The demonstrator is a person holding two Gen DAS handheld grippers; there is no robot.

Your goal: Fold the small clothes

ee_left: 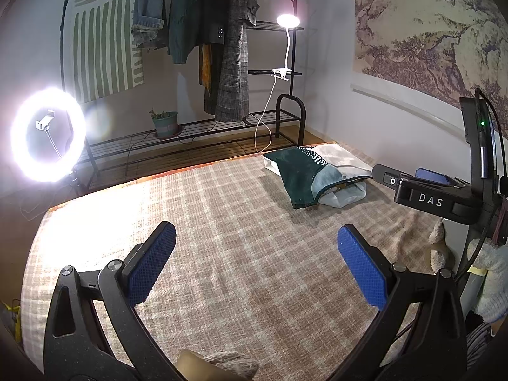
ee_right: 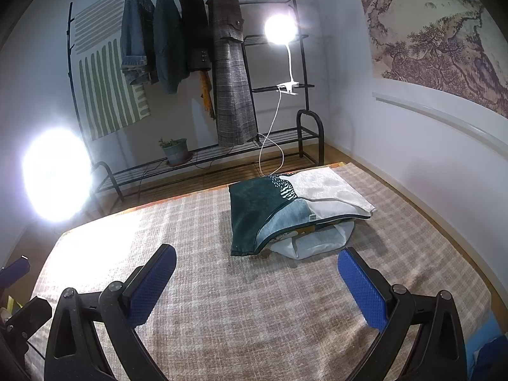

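Note:
A stack of folded cloth [ee_left: 312, 173], dark green, light blue and white, lies at the far right of the checked beige blanket [ee_left: 238, 216]; it also shows in the right wrist view [ee_right: 285, 212]. My left gripper [ee_left: 255, 238] is open and empty, hovering above the blanket's middle. My right gripper [ee_right: 257, 262] is open and empty, just short of the stack; its black body [ee_left: 435, 197] shows at the right of the left wrist view. A beige knitted piece [ee_left: 228, 363] peeks in at the bottom edge of the left wrist view, below the left gripper.
A bright ring light [ee_left: 47, 133] stands at the left. A black clothes rack [ee_left: 197, 31] with hanging garments, a clip lamp [ee_left: 287, 20] and a potted plant [ee_left: 165, 123] stand behind the bed. A white wall [ee_right: 428, 146] runs along the right.

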